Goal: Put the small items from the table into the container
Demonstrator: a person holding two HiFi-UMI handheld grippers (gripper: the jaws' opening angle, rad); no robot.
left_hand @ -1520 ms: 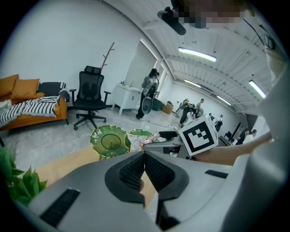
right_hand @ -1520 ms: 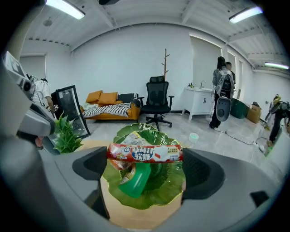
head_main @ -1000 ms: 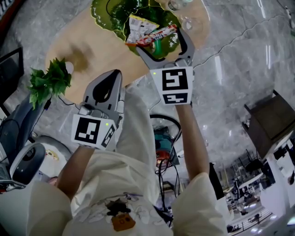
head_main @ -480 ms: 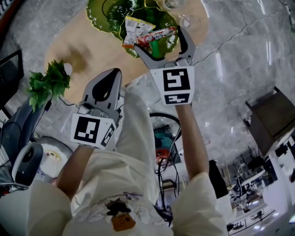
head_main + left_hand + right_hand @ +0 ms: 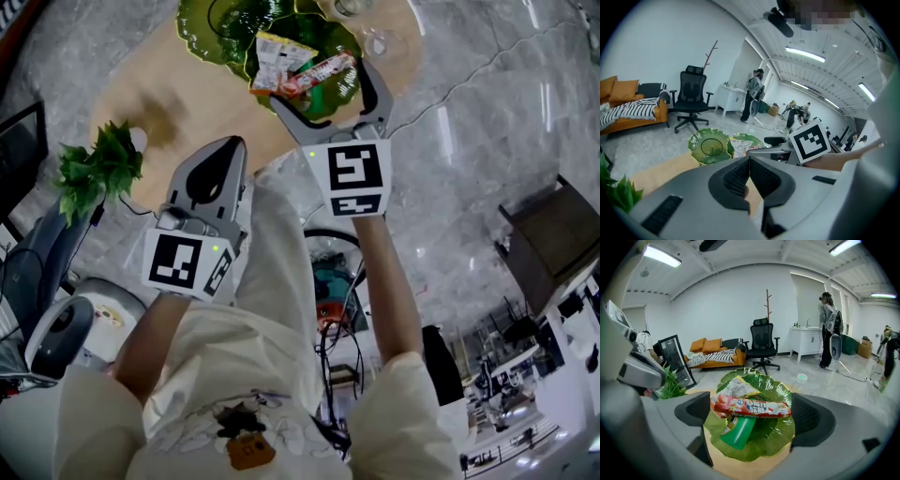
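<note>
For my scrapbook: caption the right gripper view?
Open right gripper at green dish holding red snack packet and green tube.

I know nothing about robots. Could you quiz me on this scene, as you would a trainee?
1. True or false: the left gripper is shut.
2. What lies between the right gripper's open jaws? A) red packet; B) spoon; C) book.
3. Fill in: the tube in the dish is ____.
Key: 1 true; 2 A; 3 green.
</note>
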